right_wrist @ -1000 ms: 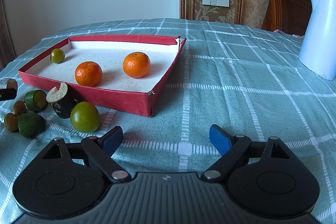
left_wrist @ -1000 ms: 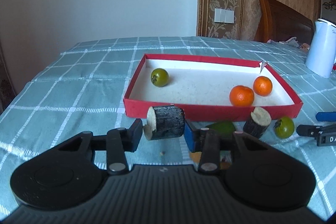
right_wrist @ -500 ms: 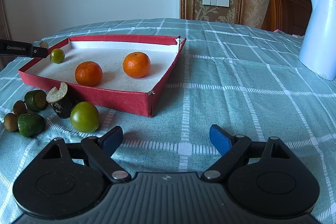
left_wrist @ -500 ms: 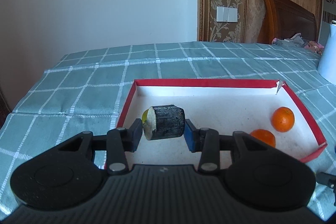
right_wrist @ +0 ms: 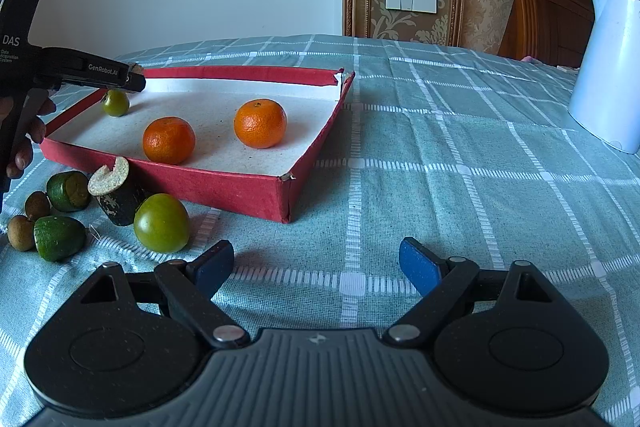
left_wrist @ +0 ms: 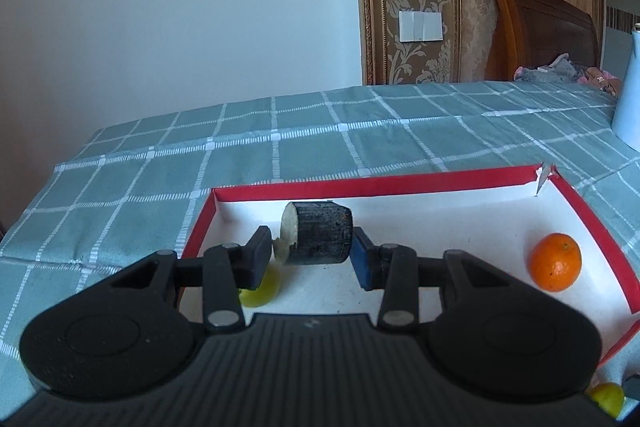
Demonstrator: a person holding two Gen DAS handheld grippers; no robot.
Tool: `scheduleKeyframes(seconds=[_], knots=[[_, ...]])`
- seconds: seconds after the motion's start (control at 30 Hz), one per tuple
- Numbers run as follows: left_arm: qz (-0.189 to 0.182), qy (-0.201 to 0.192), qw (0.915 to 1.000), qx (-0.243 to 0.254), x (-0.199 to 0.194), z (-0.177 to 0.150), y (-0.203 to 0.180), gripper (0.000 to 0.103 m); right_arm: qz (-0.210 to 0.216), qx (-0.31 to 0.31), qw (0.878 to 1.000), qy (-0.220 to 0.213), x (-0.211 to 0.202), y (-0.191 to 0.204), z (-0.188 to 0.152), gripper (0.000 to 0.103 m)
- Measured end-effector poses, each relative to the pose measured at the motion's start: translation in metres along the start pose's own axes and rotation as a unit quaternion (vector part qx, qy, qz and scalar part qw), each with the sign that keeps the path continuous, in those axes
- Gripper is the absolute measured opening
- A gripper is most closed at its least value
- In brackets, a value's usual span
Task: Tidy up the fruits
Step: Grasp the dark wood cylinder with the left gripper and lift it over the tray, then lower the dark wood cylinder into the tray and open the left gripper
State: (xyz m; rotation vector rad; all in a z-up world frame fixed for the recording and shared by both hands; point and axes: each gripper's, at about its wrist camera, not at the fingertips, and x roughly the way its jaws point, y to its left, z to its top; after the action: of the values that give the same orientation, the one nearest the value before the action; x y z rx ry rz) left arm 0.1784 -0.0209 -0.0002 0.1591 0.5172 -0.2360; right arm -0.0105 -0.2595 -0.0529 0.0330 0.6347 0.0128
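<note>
My left gripper (left_wrist: 311,255) is shut on a dark cylindrical fruit chunk (left_wrist: 317,237) with a pale cut face, held above the far left corner of the red tray (left_wrist: 372,183). Under it sits a small green fruit (left_wrist: 262,291), partly hidden. An orange (left_wrist: 554,261) lies in the tray to the right. In the right wrist view the left gripper (right_wrist: 134,77) hovers over the tray (right_wrist: 224,175), which holds two oranges (right_wrist: 169,140) (right_wrist: 260,123) and the green fruit (right_wrist: 116,103). My right gripper (right_wrist: 316,265) stands open above the cloth, nothing between its fingers.
In front of the tray lie a green tomato-like fruit (right_wrist: 161,223), a dark cut chunk (right_wrist: 118,193), two green pieces (right_wrist: 68,190) (right_wrist: 59,238) and small brown fruits (right_wrist: 19,233). A white kettle (right_wrist: 608,67) stands far right. A hand (right_wrist: 24,135) holds the left tool.
The left gripper carried the dark chunk from in front of the tray to above its far left corner. The right gripper stayed still and open.
</note>
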Motion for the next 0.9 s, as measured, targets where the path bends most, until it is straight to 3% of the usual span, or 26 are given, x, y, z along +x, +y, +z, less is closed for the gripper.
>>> scheduleKeyframes(seconds=[0.23, 0.47, 0.9], knots=[[0.002, -0.001, 0.9998, 0.021, 0.013, 0.001, -0.013, 0.039, 0.0, 0.0, 1.0, 0.0, 0.0, 0.0, 0.0, 0.09], [-0.01, 0.041, 0.9991, -0.002, 0.03, -0.005, -0.005, 0.039, 0.0, 0.0, 1.0, 0.0, 0.0, 0.0, 0.0, 0.09], [-0.011, 0.047, 0.9988, -0.006, 0.031, -0.005, -0.002, 0.04, 0.0, 0.0, 1.0, 0.0, 0.0, 0.0, 0.001, 0.09]])
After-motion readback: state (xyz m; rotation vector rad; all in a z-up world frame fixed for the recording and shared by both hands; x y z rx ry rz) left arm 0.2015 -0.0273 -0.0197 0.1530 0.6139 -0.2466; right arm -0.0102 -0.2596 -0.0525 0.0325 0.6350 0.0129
